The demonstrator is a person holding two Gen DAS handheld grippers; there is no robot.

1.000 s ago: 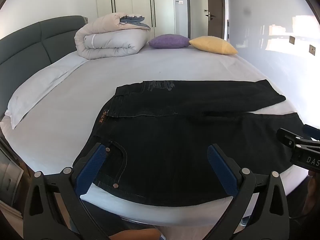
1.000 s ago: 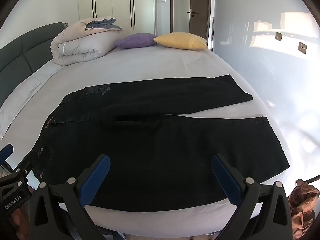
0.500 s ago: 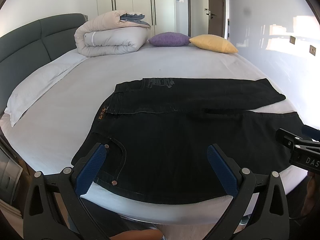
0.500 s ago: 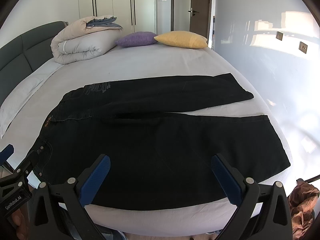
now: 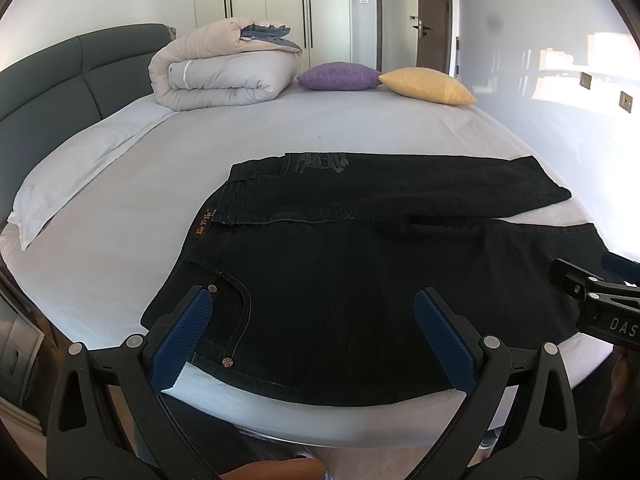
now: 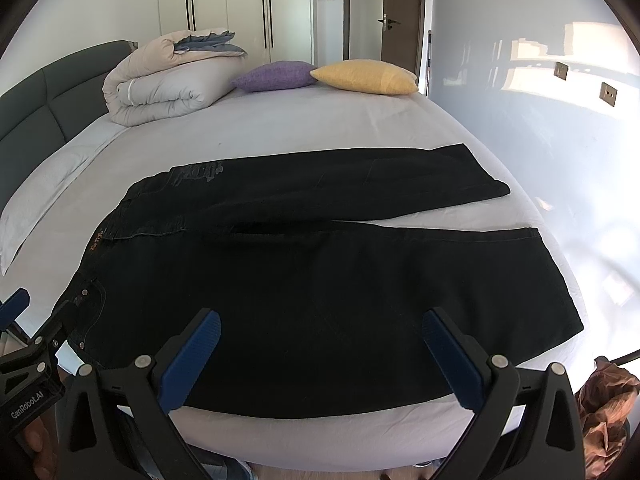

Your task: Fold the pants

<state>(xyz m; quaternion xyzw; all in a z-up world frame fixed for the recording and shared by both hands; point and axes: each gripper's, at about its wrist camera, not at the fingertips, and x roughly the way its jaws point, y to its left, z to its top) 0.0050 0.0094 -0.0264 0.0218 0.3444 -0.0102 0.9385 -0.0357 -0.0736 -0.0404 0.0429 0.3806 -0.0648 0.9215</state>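
"genrobot.ai" on the left claw (image 6: 24,320); "das" on the right claw (image 5: 600,284).

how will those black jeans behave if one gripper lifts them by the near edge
The black jeans lie flat and follow the bed, so they will likely droop, not hold shape. The thick, stitched denim probably feels fairly heavy. Spread this wide, a single pinch would likely drag and bunch the rest.

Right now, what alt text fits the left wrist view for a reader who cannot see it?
Black pants lie spread flat on a white bed, waistband to the left, legs to the right. The open left gripper hovers over their near edge, with the right gripper at the right margin.
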